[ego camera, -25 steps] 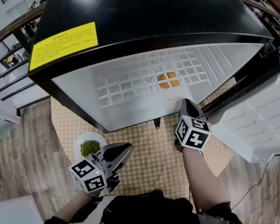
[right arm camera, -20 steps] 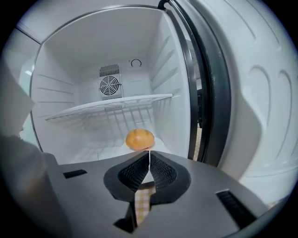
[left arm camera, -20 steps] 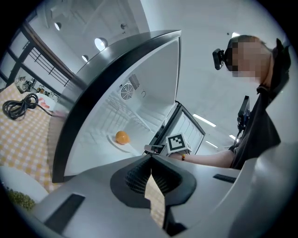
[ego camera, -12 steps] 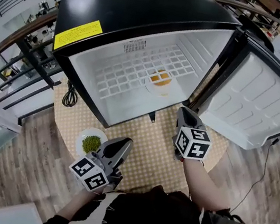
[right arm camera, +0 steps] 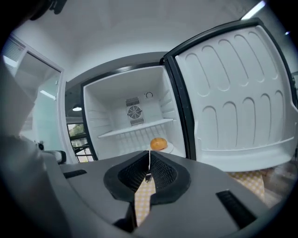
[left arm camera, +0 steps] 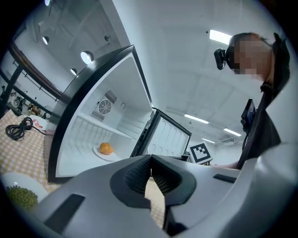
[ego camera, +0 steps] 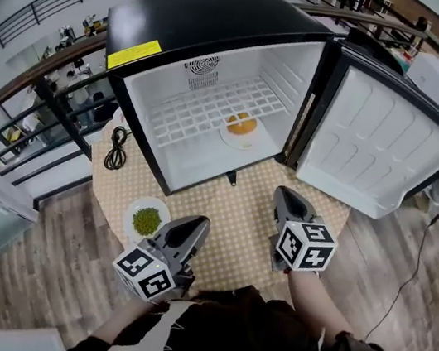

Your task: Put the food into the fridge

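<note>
Looking down in the head view: a small black fridge with a white interior (ego camera: 220, 28) stands open on the round checked-cloth counter (ego camera: 237, 226). A white plate of orange food (ego camera: 241, 126) sits inside. A white plate of green food, likely peas (ego camera: 145, 220), lies on the counter just beside the left gripper (ego camera: 194, 228); the right gripper (ego camera: 284, 197) is nearer the door. Left gripper view: jaws pressed together, empty. Right gripper view: jaws likewise closed on nothing. Judgement: the plate is stiff, light and breakable, its rim slick, its contents loose. Pinch the near rim and carry it level.
</note>
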`<state>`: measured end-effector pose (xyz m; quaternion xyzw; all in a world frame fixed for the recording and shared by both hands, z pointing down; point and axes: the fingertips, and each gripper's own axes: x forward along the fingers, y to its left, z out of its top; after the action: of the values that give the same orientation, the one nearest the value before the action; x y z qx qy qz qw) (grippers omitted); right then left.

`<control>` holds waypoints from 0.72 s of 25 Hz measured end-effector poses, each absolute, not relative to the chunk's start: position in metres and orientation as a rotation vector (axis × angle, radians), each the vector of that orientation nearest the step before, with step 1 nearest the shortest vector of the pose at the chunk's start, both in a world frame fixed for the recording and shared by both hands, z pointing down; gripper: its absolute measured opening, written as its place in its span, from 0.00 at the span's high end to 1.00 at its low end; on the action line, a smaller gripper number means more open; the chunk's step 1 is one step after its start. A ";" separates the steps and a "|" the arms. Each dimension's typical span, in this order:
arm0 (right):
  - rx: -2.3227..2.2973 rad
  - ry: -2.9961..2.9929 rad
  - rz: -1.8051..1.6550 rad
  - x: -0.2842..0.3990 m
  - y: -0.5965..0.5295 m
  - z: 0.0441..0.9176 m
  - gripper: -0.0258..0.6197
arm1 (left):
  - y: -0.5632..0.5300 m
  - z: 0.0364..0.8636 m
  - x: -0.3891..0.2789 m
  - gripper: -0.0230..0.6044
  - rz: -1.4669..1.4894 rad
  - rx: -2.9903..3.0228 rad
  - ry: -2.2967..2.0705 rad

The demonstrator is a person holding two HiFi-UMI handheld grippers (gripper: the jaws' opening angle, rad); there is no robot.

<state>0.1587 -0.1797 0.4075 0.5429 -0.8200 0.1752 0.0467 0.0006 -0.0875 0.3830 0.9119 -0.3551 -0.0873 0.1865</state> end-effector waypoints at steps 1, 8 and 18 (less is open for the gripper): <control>1.654 -2.518 0.546 0.159 -0.172 0.404 0.93 | -0.083 0.381 0.003 0.94 -0.247 2.573 -0.994; 1.621 -2.563 0.546 0.158 -0.115 0.397 0.93 | -0.045 0.368 0.018 0.94 -0.251 2.596 -0.954; 1.618 -2.570 0.537 0.155 -0.063 0.393 0.93 | -0.008 0.361 0.017 0.94 -0.210 2.622 -0.927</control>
<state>0.1554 -0.0628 0.3932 0.5245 -0.8329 0.1742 0.0288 0.0171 -0.0083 0.3611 0.9256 -0.3271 -0.0742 0.1753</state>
